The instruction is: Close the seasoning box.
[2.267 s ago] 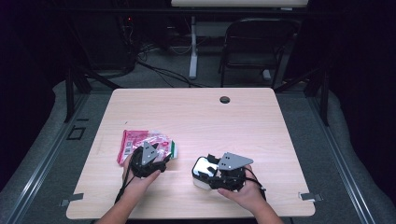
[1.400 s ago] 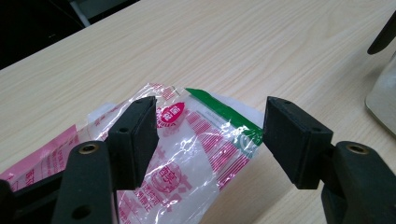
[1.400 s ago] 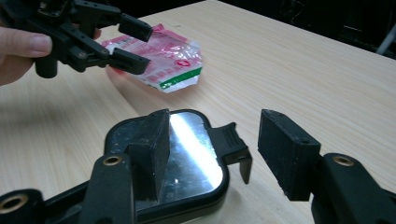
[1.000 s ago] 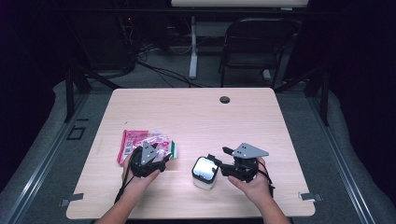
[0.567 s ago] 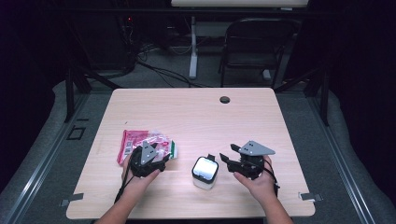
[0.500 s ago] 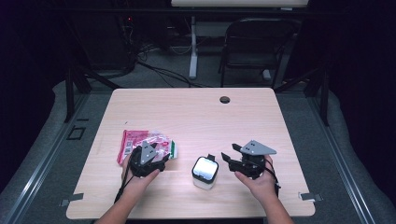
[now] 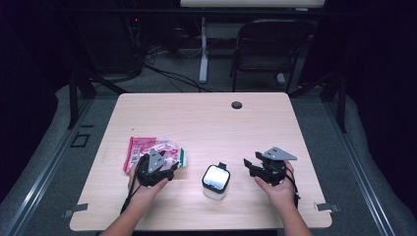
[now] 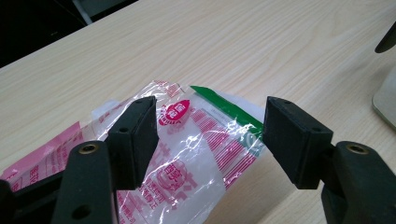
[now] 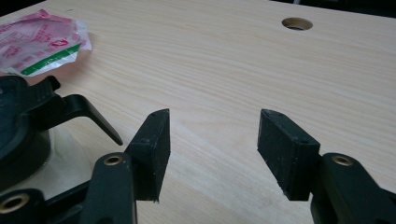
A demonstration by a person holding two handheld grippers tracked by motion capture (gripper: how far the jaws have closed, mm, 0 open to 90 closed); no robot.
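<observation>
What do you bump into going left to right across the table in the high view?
Pink packets → left gripper → white box → right gripper.

Pink-and-clear packets (image 7: pixel 156 151) with a green stripe, pale wood table (image 7: pixel 206 118).

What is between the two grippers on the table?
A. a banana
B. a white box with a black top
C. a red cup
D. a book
B: the white box with a black top stands on the table between the left gripper and the right gripper, touching neither.
</observation>
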